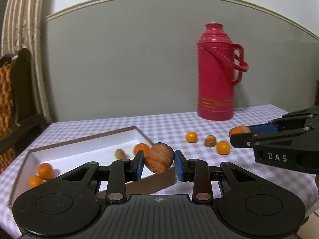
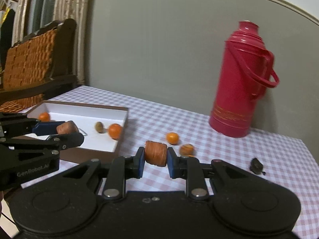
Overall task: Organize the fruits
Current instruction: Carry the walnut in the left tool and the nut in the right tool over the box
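Clamping a wrinkled brown-orange fruit, the left gripper hung above the white brown-rimmed shallow tray's near edge; the right gripper, beside the tray, pinched a ridged orange fruit. Small round oranges lay beyond.

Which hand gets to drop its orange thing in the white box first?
Probably the left. The left gripper holds its brown-orange piece right by the white box, near its rim. The right gripper, shut on its ridged orange piece, is out over the checked cloth, farther off.
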